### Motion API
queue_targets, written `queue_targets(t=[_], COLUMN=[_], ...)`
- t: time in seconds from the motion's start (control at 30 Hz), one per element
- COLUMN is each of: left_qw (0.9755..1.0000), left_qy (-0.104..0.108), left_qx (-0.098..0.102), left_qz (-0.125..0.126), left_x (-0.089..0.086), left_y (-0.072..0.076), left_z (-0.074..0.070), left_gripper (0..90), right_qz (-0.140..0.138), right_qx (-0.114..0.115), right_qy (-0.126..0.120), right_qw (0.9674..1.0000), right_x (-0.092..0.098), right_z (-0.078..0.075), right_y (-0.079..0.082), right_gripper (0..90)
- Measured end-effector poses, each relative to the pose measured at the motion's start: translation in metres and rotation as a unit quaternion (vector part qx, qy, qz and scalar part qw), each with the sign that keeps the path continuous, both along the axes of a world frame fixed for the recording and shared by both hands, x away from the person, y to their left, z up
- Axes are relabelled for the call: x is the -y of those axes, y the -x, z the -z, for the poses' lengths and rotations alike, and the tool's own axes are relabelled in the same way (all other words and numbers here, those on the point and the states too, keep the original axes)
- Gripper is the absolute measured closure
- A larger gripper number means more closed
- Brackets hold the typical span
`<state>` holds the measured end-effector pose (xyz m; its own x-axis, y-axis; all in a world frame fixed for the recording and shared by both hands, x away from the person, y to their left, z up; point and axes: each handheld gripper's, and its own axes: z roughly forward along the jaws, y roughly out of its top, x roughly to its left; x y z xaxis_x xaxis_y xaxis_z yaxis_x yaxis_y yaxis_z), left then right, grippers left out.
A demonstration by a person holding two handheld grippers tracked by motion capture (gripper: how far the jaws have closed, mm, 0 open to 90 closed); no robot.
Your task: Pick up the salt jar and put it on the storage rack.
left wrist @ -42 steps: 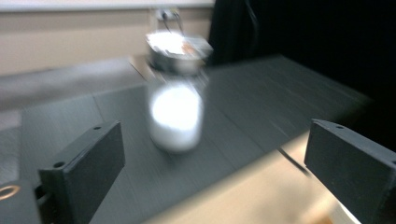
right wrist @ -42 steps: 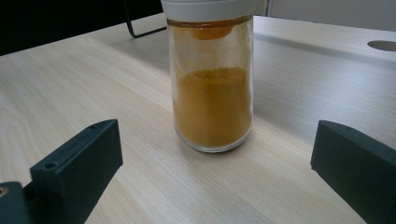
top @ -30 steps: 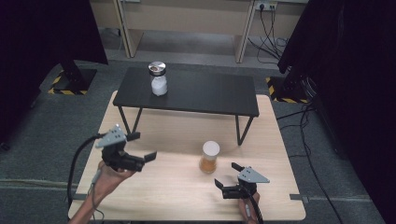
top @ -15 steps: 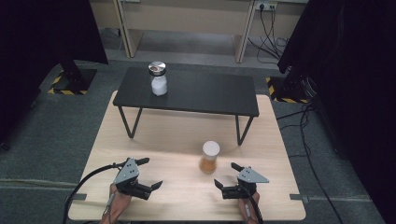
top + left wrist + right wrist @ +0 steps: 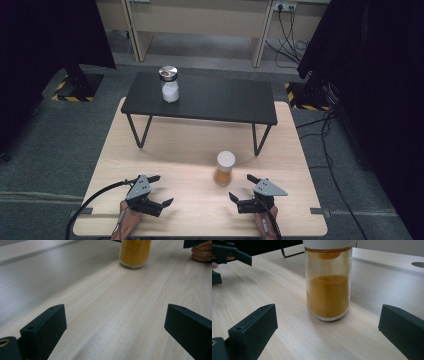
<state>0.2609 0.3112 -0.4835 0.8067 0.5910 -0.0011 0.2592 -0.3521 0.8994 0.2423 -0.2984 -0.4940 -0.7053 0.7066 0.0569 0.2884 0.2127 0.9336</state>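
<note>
Spice jar of orange powder, upright on a wooden table, with two hand-held grippers near it.

Jar (image 5: pixel 224 168): glass, white cap, standing right of the table's (image 5: pixel 165 160) middle, untouched. Right gripper (image 5: pixel 245 191): just near-right of the jar, jaws apart, nothing between them. Left gripper (image 5: pixel 161 190): well to the jar's left at the near edge, jaws wide though they have just been closing a little, nothing between them. Far side: black low bench (image 5: pixel 215 102) bearing a metal-capped jar of white grains (image 5: pixel 169 84).
</note>
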Motion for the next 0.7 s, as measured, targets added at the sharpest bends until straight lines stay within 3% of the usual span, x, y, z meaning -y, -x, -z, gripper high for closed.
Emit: queue_targets(t=[0.07,0.17,0.7], left_qw=[0.9999,0.9998,0.9999], left_qy=[0.005,0.015,0.009], left_qx=[0.011,0.005,0.002], left_qz=[0.002,-0.007,-0.013], left_x=[-0.0031,-0.0062,-0.0035], left_y=[0.0013,0.0005,0.0015], left_z=[0.0025,0.0038,0.0022], left_gripper=[3.1,2.8,2.1], right_qz=[0.0,0.001,0.004], right_qx=[0.0,0.0,0.0], right_qy=[-0.001,-0.002,-0.002], right_qw=[1.0,1.0,1.0], right_x=[0.0003,0.0002,-0.0002], right_z=[0.0002,0.0003,0.0003], right_y=[0.0001,0.0001,0.0008], right_gripper=[2.0,2.0,2.0])
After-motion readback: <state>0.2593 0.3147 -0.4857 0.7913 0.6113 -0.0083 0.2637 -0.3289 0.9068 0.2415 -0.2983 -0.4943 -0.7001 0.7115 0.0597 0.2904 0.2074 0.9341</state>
